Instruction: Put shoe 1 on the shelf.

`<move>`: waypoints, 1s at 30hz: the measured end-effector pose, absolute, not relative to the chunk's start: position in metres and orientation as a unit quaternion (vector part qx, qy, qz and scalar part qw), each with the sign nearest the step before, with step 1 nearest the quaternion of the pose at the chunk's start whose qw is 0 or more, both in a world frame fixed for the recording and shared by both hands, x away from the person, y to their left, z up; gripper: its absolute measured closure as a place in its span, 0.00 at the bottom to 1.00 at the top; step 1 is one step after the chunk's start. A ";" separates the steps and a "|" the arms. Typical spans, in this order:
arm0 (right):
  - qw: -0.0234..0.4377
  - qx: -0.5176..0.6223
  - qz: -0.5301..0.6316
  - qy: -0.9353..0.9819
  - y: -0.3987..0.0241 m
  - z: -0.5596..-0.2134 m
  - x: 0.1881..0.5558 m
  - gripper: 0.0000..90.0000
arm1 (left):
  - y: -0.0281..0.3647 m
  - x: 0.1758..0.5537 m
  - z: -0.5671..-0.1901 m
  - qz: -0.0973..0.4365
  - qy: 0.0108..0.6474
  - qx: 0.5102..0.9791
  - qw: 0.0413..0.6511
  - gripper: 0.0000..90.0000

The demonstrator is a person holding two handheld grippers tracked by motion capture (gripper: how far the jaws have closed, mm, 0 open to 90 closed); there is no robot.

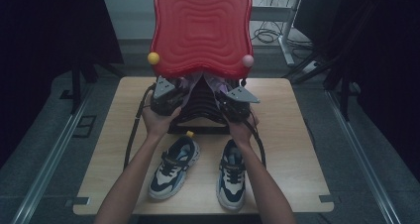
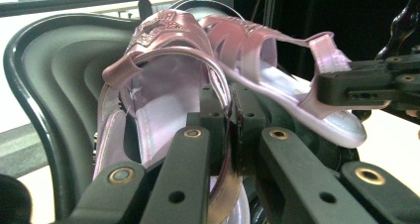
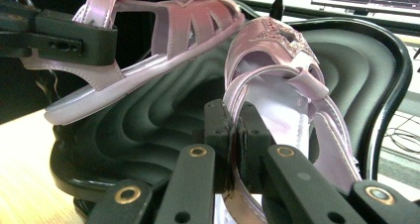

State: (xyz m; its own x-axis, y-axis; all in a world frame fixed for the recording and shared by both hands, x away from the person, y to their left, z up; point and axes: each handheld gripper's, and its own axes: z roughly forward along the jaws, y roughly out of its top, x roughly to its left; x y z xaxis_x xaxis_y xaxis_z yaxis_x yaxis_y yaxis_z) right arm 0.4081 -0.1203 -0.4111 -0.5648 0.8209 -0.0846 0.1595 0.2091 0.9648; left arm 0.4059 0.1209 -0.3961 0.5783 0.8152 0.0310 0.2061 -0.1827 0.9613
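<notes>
Nearest, at the lower centre of the high view, two sneakers (image 1: 174, 167) lie side by side on the wooden table (image 1: 292, 135), with bare wood left and right of them out to both edges. Just beyond, the left gripper (image 2: 229, 135) is clamped on the heel strap of one pink sandal (image 2: 163, 85), and the right gripper (image 3: 233, 135) is clamped on the strap of the other sandal (image 3: 277, 75). Both sandals, two in all, sit in the black ribbed case (image 2: 59, 85), below its raised red lid (image 1: 200, 28) at the top centre.
</notes>
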 end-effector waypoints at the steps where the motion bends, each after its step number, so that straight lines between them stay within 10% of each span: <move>1: 0.313 0.346 0.526 0.711 -0.120 -0.412 0.409 0.95 | 0.119 0.405 -0.398 0.294 0.356 0.712 0.529 0.95; 30: 0.318 0.348 0.502 0.725 -0.115 -0.426 0.418 0.95 | 0.111 0.416 -0.428 0.287 0.356 0.722 0.519 0.95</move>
